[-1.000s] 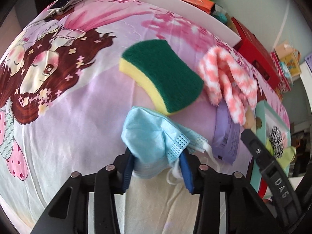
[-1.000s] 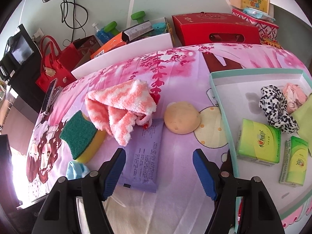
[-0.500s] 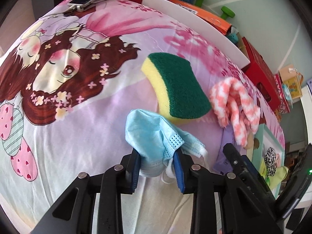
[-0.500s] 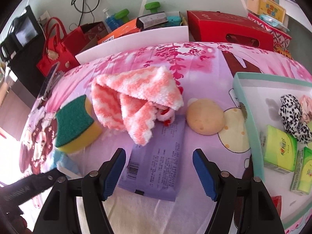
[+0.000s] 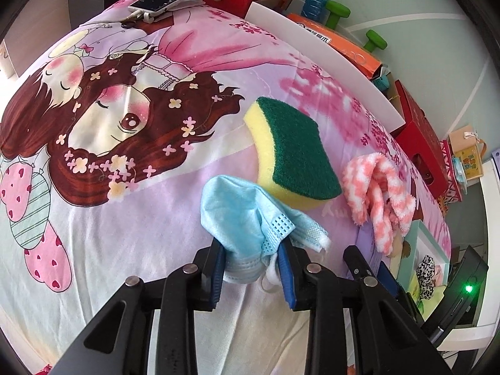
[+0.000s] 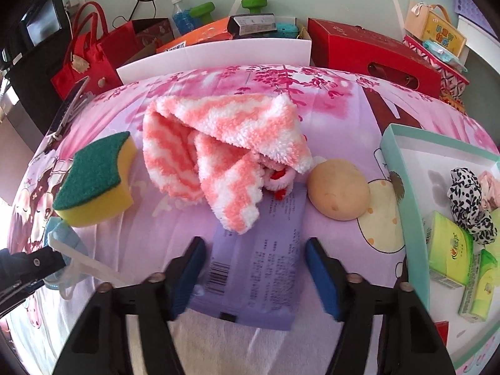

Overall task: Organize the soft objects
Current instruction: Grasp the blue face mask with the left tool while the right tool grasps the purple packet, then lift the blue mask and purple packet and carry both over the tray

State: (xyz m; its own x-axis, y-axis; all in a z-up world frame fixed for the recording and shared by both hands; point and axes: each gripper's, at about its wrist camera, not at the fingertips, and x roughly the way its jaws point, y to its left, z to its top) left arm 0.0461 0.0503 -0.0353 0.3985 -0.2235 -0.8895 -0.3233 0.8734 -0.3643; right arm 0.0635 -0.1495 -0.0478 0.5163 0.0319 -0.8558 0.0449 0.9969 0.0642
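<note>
left gripper [image 5: 251, 267] pinches the blue mask [image 5: 240, 218] clear of the bedsheet [image 5: 93, 218] — right gripper [image 6: 254, 276], jaws closing, straddles the purple packet [image 6: 259, 268] to seize it.

- Left wrist: fisheye, steeply down along own fingers, close over cartoon bedsheet [image 5: 93, 218], facing sponge [image 5: 293, 153].
- Right wrist: fisheye, steeply down, close above purple packet [image 6: 259, 265], teal tray [image 6: 403, 187] at right.
- Shared: sponge, striped pink cloth [image 6: 225, 143], blue mask [image 5: 247, 215], white board [image 6: 215, 56].
</note>
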